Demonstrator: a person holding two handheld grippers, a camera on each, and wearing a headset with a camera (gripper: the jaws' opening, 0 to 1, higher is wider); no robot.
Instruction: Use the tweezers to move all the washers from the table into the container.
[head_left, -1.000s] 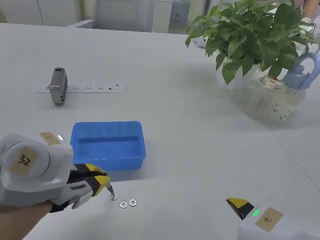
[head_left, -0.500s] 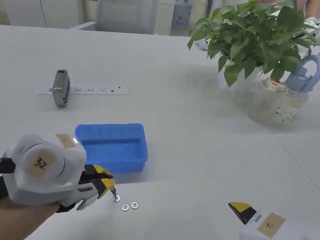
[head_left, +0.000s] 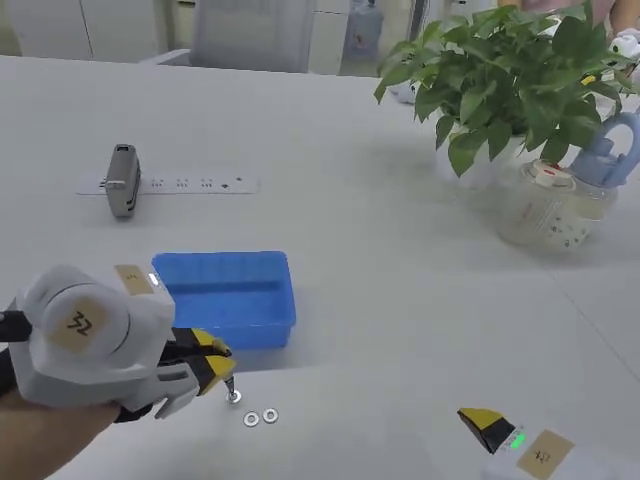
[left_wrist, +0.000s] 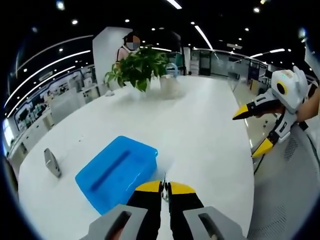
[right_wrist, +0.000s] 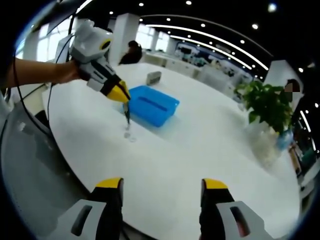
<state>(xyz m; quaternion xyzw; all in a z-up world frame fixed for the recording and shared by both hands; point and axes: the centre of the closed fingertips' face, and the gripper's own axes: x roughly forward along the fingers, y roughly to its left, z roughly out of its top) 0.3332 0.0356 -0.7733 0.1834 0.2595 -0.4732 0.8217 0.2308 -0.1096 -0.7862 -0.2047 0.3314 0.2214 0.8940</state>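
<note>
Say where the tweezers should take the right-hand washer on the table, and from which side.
Probably the rim of the washer, from above: one tip through the hole, one outside the ring. It lies flat on the table, so its edge offers little to pinch. Take its right side, away from the second washer close beside it.

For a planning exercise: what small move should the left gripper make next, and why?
Probably lower the left gripper so the tweezers reach the nearer washer: it lies with a second washer on the table just beyond their tips, outside the blue container.
</note>
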